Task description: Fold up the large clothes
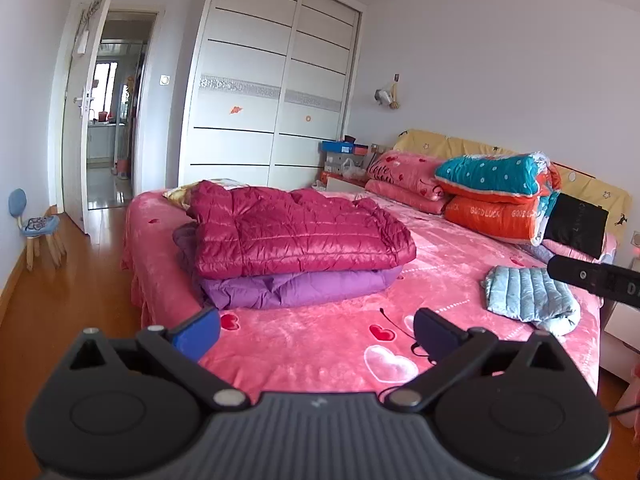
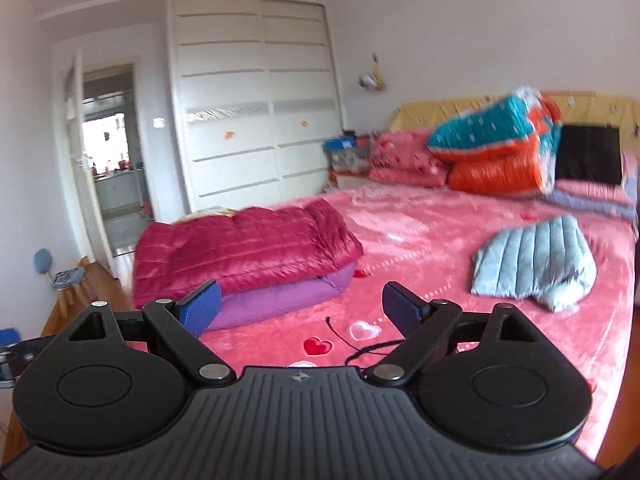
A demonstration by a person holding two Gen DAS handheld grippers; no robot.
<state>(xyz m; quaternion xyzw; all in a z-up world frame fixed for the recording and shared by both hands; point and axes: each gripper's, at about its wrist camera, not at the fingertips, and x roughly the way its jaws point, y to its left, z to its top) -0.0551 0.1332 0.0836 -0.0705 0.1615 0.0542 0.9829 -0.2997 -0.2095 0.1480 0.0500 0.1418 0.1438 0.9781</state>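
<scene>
A folded crimson down jacket [image 1: 296,228] [image 2: 244,252] lies on a folded purple one [image 1: 304,288] [image 2: 280,300] at the left side of the pink bed [image 1: 320,344] [image 2: 440,240]. A crumpled pale blue quilted jacket [image 1: 528,294] [image 2: 536,264] rests further right on the bedspread. My left gripper [image 1: 316,334] hovers open over the bed's near edge, nothing between its blue pads. My right gripper [image 2: 302,314] is open too, empty, in front of the purple jacket. A black part of the right gripper shows at the right edge of the left wrist view.
Stacked quilts in teal and orange [image 1: 500,192] [image 2: 496,152] and pink pillows [image 1: 404,180] sit at the headboard. A white sliding wardrobe [image 1: 272,92] stands behind the bed. An open door [image 1: 84,120] and a small blue chair [image 1: 36,228] are at left, on wooden floor.
</scene>
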